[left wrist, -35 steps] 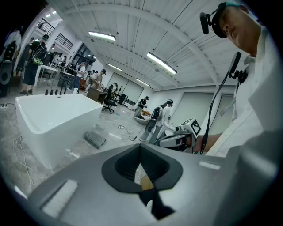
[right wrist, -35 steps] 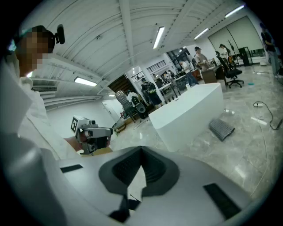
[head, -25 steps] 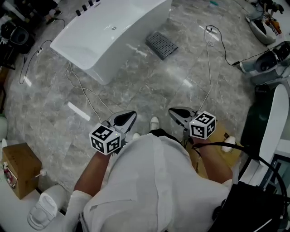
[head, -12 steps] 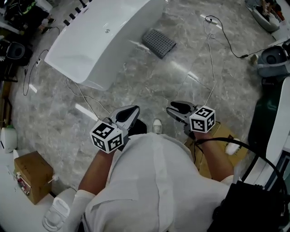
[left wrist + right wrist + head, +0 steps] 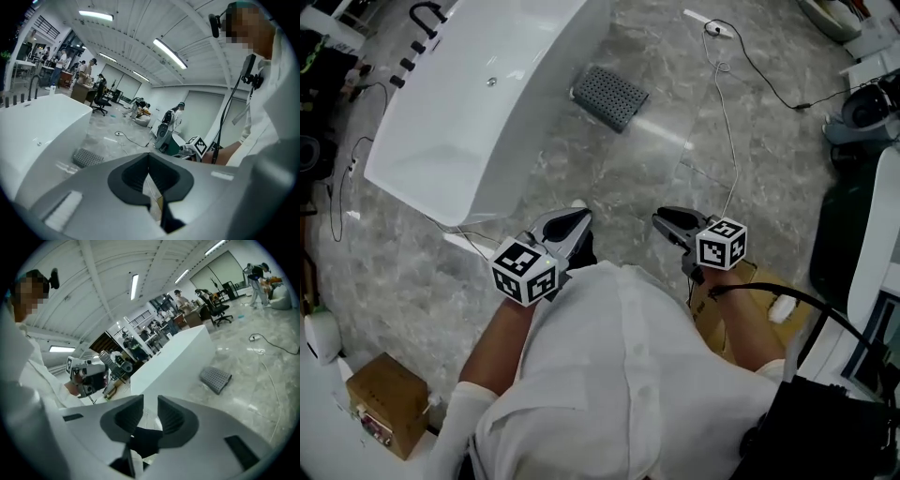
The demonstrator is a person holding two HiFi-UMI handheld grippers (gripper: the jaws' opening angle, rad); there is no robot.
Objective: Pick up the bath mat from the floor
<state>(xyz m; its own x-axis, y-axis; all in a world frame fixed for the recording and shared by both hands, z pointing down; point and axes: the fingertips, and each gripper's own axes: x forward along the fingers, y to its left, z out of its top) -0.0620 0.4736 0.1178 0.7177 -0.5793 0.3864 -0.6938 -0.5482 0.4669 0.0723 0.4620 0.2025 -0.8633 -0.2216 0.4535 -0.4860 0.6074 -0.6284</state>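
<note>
The bath mat (image 5: 609,97) is a grey perforated rectangle lying flat on the marble floor beside the bathtub, far ahead of both grippers. It also shows as the small grey mat (image 5: 86,158) in the left gripper view and the same mat (image 5: 215,379) in the right gripper view. My left gripper (image 5: 572,223) is held at waist height, its jaw tips together, holding nothing (image 5: 149,165). My right gripper (image 5: 667,220) hangs level with it. Its jaws are opening, with a clear gap between the pads and nothing in it (image 5: 150,408).
A long white bathtub (image 5: 469,112) lies left of the mat. A white cable (image 5: 727,122) runs across the floor on the right. Cardboard boxes sit at lower left (image 5: 384,412) and by my right side (image 5: 750,305). Equipment (image 5: 862,112) stands at the right edge.
The view has swung, so the bathtub and the mat now sit further left and higher. Both grippers stay in front of the body. The right jaws show a small gap now.
</note>
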